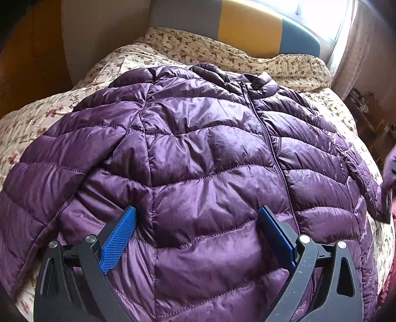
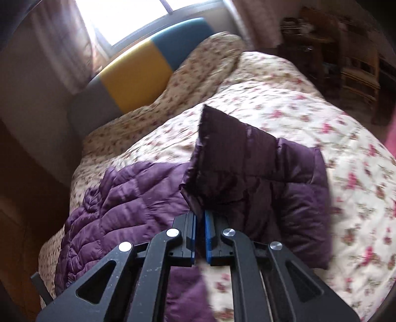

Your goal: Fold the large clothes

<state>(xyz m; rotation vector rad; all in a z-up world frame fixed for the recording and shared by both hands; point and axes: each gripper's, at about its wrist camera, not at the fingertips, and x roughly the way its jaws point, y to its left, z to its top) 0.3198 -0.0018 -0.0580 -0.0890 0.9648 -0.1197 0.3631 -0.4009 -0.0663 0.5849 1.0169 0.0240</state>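
Note:
A purple quilted puffer jacket [image 1: 198, 153] lies front up on the bed, zipped, collar at the far end. My left gripper [image 1: 196, 223] is open and hovers over the jacket's lower front, holding nothing. In the right wrist view my right gripper [image 2: 200, 218] is shut on the jacket's sleeve [image 2: 250, 178] and holds it lifted off the bed; the sleeve's cuff end sticks up and away. The jacket's body [image 2: 118, 205] lies to the left. The lifted sleeve also shows at the right edge of the left wrist view [image 1: 386, 188].
The bed has a floral quilt [image 2: 321, 119] and floral pillows [image 1: 222, 52] against a grey, yellow and blue headboard [image 1: 250, 27]. A bright window [image 2: 123, 17] is behind it. Shelves and furniture [image 2: 346, 62] stand beside the bed's right side.

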